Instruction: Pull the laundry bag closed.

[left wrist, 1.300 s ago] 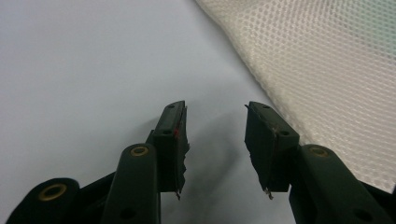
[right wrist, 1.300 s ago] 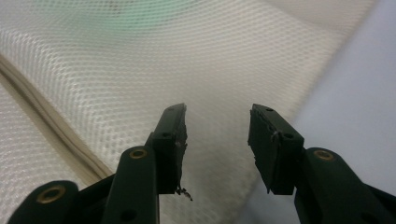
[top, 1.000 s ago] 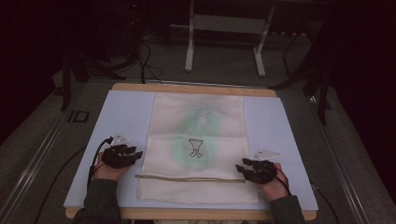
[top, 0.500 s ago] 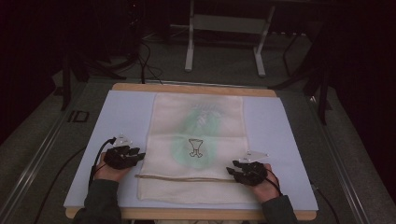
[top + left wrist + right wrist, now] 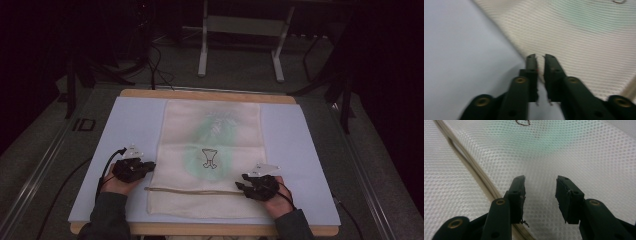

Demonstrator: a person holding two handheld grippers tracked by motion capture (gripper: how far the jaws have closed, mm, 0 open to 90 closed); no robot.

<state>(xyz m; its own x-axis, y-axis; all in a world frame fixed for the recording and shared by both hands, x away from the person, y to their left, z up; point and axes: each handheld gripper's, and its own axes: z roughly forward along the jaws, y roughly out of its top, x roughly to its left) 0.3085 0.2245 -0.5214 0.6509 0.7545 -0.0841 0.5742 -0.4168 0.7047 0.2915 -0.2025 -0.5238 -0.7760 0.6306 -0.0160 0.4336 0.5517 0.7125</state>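
Note:
A white mesh bag (image 5: 212,130) lies flat on a pale blue mat (image 5: 135,125), with a green print and a small dark figure (image 5: 210,157) at its middle. A tan cord (image 5: 190,190) runs across its near end. My left gripper (image 5: 149,166) rests at the bag's left edge. In the left gripper view its jaws (image 5: 540,58) have just been closing; a narrow gap remains, and the edge of the mesh (image 5: 586,37) runs in between them. My right gripper (image 5: 242,185) hovers open (image 5: 540,181) over the mesh (image 5: 574,150), just right of the cord (image 5: 474,170).
The mat covers a wooden table (image 5: 205,94) whose far edge shows. Behind it on the dark floor stand a metal frame (image 5: 240,40) and cables (image 5: 155,65). Bare mat (image 5: 461,50) borders the bag on both sides.
My right hand has slid left along the bag's near end, further onto the mesh. My left hand has stayed at the bag's left edge.

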